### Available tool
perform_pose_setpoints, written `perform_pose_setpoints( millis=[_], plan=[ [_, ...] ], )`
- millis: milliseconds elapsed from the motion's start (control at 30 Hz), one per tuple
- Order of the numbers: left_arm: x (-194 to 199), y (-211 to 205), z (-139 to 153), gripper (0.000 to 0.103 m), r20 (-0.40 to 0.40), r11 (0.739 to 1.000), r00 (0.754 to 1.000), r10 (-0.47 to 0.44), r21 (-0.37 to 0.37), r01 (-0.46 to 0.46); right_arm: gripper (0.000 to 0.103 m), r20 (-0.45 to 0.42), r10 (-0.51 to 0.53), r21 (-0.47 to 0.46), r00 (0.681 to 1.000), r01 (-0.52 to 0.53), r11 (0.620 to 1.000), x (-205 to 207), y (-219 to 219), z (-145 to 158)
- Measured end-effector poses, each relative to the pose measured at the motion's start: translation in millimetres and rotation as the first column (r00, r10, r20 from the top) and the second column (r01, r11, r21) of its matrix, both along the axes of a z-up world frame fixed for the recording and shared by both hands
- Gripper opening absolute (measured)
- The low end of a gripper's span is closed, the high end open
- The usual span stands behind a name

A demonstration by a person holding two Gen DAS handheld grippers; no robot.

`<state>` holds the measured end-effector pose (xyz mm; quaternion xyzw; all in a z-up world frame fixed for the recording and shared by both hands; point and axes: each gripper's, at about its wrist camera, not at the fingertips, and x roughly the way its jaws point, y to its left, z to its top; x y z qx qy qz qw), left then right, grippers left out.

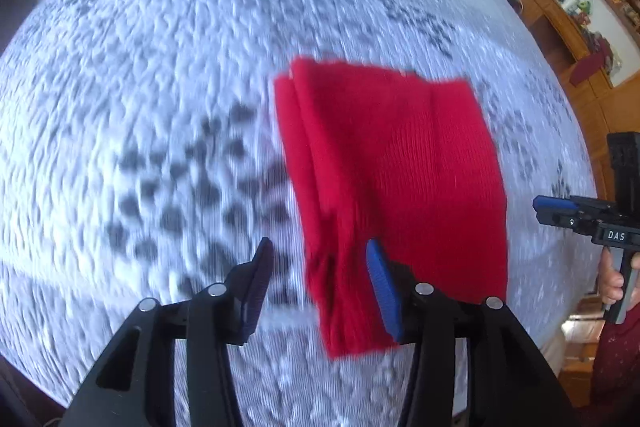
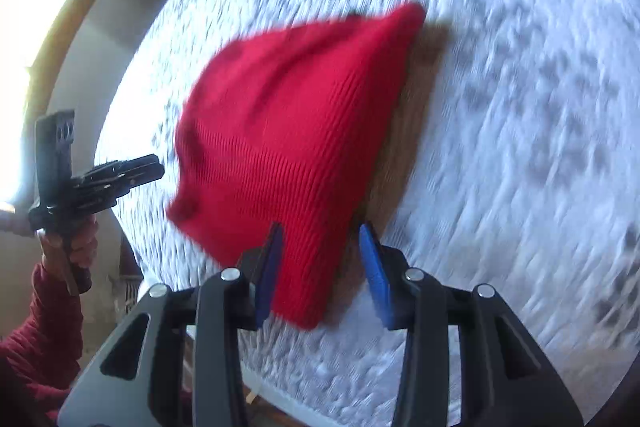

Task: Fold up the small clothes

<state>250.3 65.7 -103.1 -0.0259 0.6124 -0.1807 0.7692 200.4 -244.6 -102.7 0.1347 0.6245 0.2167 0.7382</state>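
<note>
A folded red knit garment (image 1: pixel 392 171) lies flat on the white patterned tablecloth (image 1: pixel 160 67). It also shows in the right wrist view (image 2: pixel 288 147). My left gripper (image 1: pixel 320 263) is open above the garment's near left edge; its right pad overlaps the cloth, holding nothing. My right gripper (image 2: pixel 320 251) is open over the garment's near corner, holding nothing. The right gripper also shows at the right edge of the left wrist view (image 1: pixel 560 207); the left gripper shows at the left of the right wrist view (image 2: pixel 120 171). Both views are motion-blurred.
The tablecloth (image 2: pixel 520 147) covers a rounded table. A wooden shelf unit (image 1: pixel 568 27) stands beyond the table's right edge. A bright window (image 2: pixel 36 7) lies to the left. The table's near edge (image 2: pixel 300 403) is below my right gripper.
</note>
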Motion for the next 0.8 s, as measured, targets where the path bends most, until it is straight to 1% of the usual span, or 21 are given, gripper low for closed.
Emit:
perform_pose_setpoints(
  millis=[67,167,233,300,400,467,500,533,567,600,667,700,800],
  plan=[
    [33.0,-10.5,-1.3,0.049,0.005,1.000,1.000,0.022,0.009,-0.022,0.040,-0.020,-0.033,0.001,0.999,0.033,0.999,34.6,-7.7,-7.5],
    [75.0,-30.3,-9.3,0.049,0.024,0.998,0.999,0.038,0.057,-0.040,0.040,-0.041,-0.062,-0.013,0.997,0.061,0.998,65.3,-7.0,-23.4],
    [96.8,-40.5,-18.1,0.049,0.018,0.996,0.999,0.043,0.075,-0.044,0.040,-0.062,-0.080,-0.023,0.995,0.079,0.997,83.8,-10.1,-36.1],
    [109.5,-46.6,-26.4,0.049,0.011,0.994,0.999,0.042,0.098,-0.043,0.040,-0.065,-0.079,-0.008,0.995,0.078,0.997,91.4,-11.8,-42.4],
    [118.4,-55.8,-37.0,0.049,-0.003,0.992,0.999,0.033,0.119,-0.032,0.040,-0.057,-0.081,-0.003,0.995,0.081,0.997,99.4,-10.4,-46.6],
    [121.0,-56.6,-41.2,0.046,-0.020,0.995,0.999,0.027,0.102,-0.025,0.040,-0.058,-0.080,0.006,0.995,0.080,0.997,104.0,-10.0,-49.5],
    [122.3,-57.1,-42.3,0.036,-0.021,0.995,0.999,0.027,0.095,-0.025,0.040,-0.059,-0.080,0.005,0.995,0.080,0.997,105.5,-9.7,-50.6],
    [123.6,-58.9,-43.0,0.029,-0.022,0.995,0.999,0.031,0.092,-0.029,0.040,-0.059,-0.080,0.006,0.995,0.081,0.997,107.2,-9.4,-52.4],
    [124.8,-59.2,-43.0,0.028,-0.023,0.996,0.999,0.036,0.082,-0.034,0.040,-0.060,-0.082,0.008,0.995,0.082,0.997,109.0,-8.4,-53.5],
    [124.7,-59.6,-41.6,0.023,-0.022,0.997,0.999,0.042,0.071,-0.040,0.040,-0.062,-0.087,0.014,0.994,0.088,0.996,110.3,-9.1,-54.7],
    [126.6,-60.9,-39.3,0.020,-0.016,0.997,0.999,0.049,0.060,-0.048,0.041,-0.068,-0.097,0.025,0.993,0.099,0.995,112.4,-9.6,-56.6],
    [127.3,-61.7,-38.5,0.014,-0.011,0.997,0.999,0.048,0.055,-0.047,0.041,-0.071,-0.100,0.026,0.992,0.102,0.994,114.5,-8.8,-58.4],
    [126.8,-59.4,-35.3,0.009,0.009,0.996,0.997,0.073,0.056,-0.073,0.041,-0.078,-0.107,0.034,0.991,0.110,0.993,113.7,-11.8,-61.5]
  ],
)
